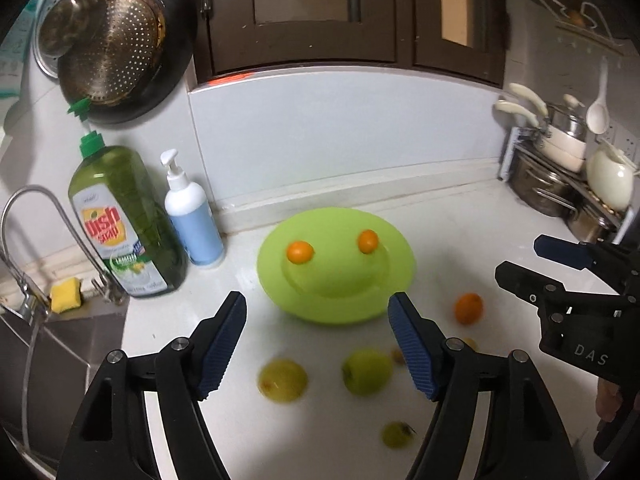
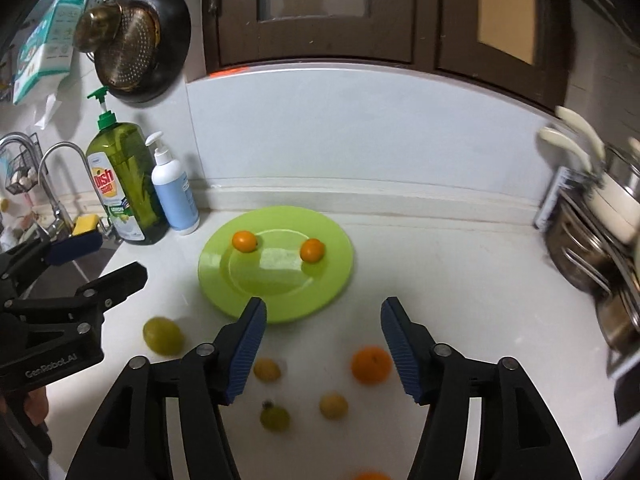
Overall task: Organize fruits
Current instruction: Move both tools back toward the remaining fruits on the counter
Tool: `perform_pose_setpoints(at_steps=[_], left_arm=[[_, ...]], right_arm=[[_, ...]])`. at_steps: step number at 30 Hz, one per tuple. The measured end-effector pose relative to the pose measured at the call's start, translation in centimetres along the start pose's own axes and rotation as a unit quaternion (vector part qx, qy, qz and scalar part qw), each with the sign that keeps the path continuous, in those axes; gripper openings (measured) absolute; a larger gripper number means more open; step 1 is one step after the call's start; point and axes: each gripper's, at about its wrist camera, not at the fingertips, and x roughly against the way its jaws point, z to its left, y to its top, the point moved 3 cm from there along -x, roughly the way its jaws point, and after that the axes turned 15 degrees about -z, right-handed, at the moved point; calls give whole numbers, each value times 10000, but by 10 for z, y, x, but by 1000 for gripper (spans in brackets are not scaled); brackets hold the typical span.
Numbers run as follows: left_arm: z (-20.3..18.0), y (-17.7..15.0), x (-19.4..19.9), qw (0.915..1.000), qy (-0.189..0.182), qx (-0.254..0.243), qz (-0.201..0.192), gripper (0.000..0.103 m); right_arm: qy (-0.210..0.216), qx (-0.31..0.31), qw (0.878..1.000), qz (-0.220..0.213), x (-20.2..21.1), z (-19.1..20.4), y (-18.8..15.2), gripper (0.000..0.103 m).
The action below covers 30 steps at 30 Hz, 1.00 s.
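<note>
A lime-green plate [image 1: 336, 308] [image 2: 256, 304] lies on the white counter near the back wall. Two small oranges rest on it, one at the left [image 1: 299, 252] [image 2: 244, 241] and one at the right [image 1: 368, 241] [image 2: 312, 250]. In front of the plate lie loose fruits: a larger orange [image 1: 468, 308] [image 2: 371, 364] and several yellow-green fruits [image 1: 367, 372] [image 2: 162, 335]. My left gripper [image 1: 318, 344] stands open above these fruits with nothing between its fingers. My right gripper [image 2: 322, 344] is open and empty too.
A green dish-soap bottle [image 1: 124, 216] and a white pump bottle [image 1: 192, 216] stand at the back left, beside a tap and sink [image 1: 36, 360]. A rack of pots [image 1: 560, 184] fills the right side. A strainer [image 1: 116, 44] hangs on the wall.
</note>
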Motion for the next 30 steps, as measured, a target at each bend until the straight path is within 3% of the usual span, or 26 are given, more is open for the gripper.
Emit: perform_pose_setpoints(at_steps=[12, 30], left_arm=[[-34, -36, 50, 9991, -123, -333, -249, 75], [-55, -118, 35, 9976, -331, -392, 461, 75]], right_arm=[[-371, -416, 9984, 78, 58, -26, -50, 62], [-603, -518, 9933, 837, 59, -40, -130, 62]])
